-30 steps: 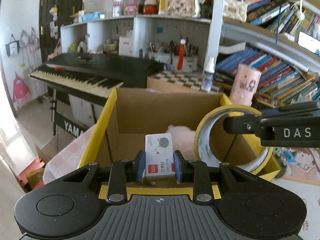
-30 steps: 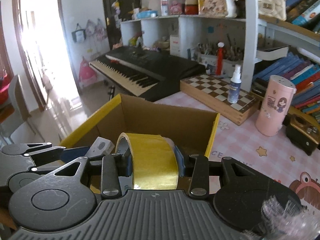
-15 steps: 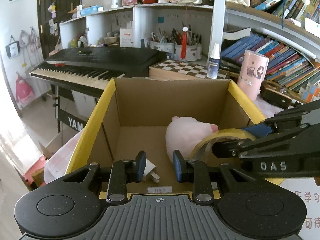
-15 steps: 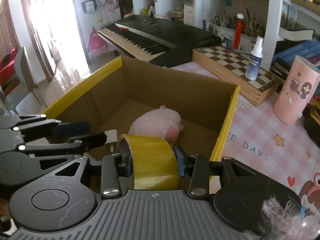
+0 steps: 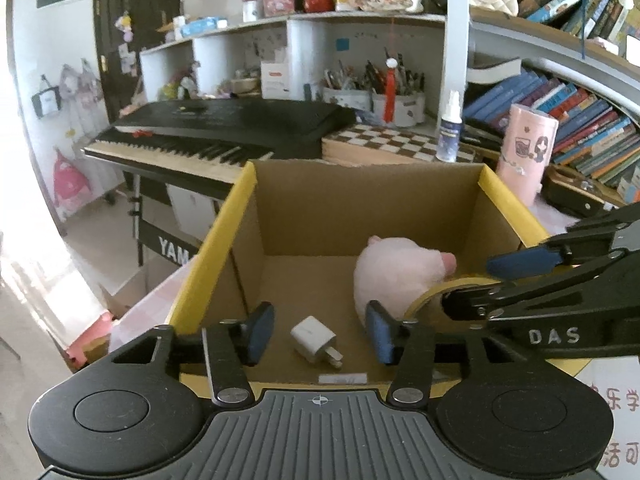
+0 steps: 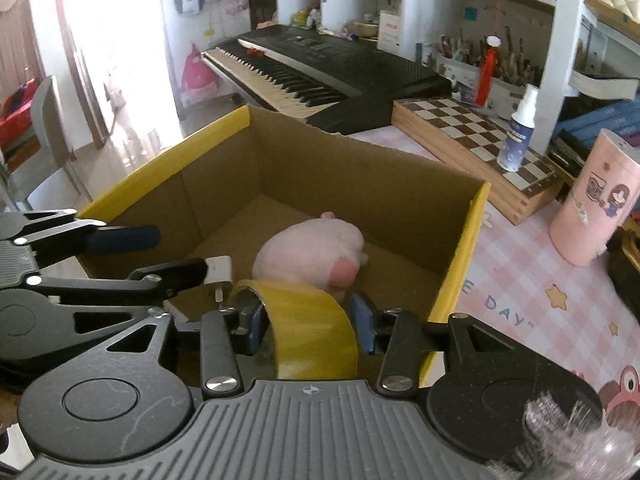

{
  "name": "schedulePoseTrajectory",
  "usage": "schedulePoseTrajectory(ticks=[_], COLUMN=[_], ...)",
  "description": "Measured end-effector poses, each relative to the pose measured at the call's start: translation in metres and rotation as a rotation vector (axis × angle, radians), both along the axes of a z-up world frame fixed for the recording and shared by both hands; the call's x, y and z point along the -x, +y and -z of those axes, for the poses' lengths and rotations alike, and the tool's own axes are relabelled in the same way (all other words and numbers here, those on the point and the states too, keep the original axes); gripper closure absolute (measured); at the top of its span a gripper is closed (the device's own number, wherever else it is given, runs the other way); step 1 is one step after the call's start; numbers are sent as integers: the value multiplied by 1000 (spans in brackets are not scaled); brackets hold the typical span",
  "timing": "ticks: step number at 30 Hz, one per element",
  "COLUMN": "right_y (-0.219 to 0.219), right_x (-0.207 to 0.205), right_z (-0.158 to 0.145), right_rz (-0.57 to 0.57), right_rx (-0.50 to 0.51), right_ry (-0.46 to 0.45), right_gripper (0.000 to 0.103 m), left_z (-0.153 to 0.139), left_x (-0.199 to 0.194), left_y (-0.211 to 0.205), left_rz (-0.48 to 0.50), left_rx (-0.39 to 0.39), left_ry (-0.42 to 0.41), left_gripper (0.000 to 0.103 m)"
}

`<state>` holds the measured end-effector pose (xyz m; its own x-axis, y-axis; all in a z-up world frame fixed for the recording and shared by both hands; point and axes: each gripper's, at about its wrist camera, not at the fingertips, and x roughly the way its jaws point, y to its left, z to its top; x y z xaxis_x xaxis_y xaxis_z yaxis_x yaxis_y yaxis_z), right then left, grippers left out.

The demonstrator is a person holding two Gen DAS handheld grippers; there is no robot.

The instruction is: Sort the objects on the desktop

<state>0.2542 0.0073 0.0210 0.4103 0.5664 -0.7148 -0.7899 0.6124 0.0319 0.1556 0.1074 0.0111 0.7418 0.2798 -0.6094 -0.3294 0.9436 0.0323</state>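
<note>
Left tongs [image 5: 318,334]: over the near edge of the cardboard box [image 5: 360,200], jaws opening, nothing between the blue pads [image 5: 260,332].

White charger plug [image 5: 314,338]: on the box floor just beyond and between the left tongs' fingers, clear of both pads, prongs toward the camera (a small white label lies at the near wall below it).

Pink plush toy [image 5: 396,276]: on the box floor, just ahead and to the right of the left tongs, directly beyond the right tongs.

Yellow tape roll [image 6: 312,328]: inside the box against the plush, standing on edge between the right tongs' pads.

Right tongs [image 6: 310,326]: low in the box's near right corner, jaws opening around the tape roll (whether the pads touch it cannot be told).

Pink cylinder [image 6: 592,200]: upright on the checked tabletop [image 6: 532,280], well right of the right tongs, outside the box.
</note>
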Motion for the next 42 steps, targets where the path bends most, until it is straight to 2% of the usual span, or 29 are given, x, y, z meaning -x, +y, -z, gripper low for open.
schedulePoseTrajectory(ticks=[8, 14, 23, 30, 42], right_y=[-20, -37, -63, -79, -84], right_x=[13, 30, 63, 87, 151], right_z=[-16, -27, -33, -30, -14], right_rz=[82, 168, 299, 383, 446], right_rx=[-75, -124, -171, -168, -137], right_ry=[-14, -58, -98, -115, -110], right_gripper=[50, 45, 42, 42, 42], left_z=[-14, -22, -22, -19, -9], left_x=[18, 32, 53, 72, 126], left_y=[-2, -13, -16, -17, -13], left_rz=[-9, 16, 44, 56, 54], left_rx=[3, -25, -7, -2, 11], left_ry=[-62, -93, -110, -105, -61], left_gripper=[27, 18, 16, 16, 15])
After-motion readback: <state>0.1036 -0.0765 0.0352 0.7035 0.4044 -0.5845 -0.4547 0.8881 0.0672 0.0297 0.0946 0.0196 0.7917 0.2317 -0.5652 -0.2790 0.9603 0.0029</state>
